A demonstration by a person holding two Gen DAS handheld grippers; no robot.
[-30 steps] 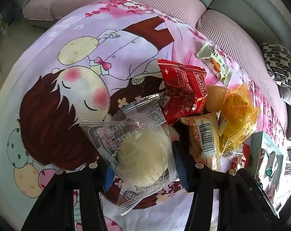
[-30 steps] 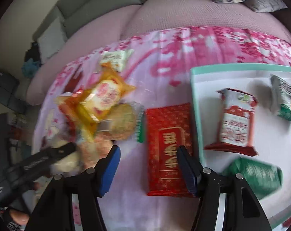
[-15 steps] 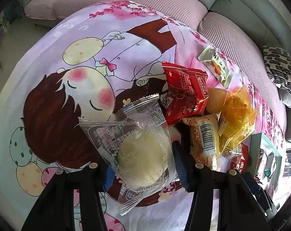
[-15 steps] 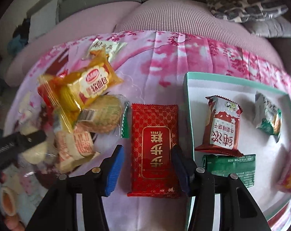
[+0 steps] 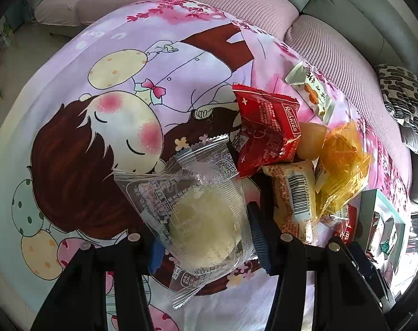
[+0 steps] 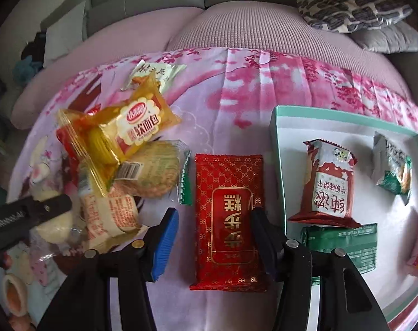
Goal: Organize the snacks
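Left gripper (image 5: 202,229) clamped on clear-wrapped pastry (image 5: 206,220) above the blanket (image 5: 126,63). Right gripper (image 6: 213,238) spread open astride red packet (image 6: 229,218), beside the tray (image 6: 278,143). Could pinch cloth or skid off the slick foil.

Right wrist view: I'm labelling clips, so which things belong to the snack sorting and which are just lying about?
Job: red gold-patterned packet between the open right claw; snack pile; teal-rimmed tray; left claw's clear-wrapped pastry.
Lying about: patterned cushion; sofa; cartoon sheet.

Black fingers (image 6: 267,237), blue ribbed pads (image 6: 166,241)
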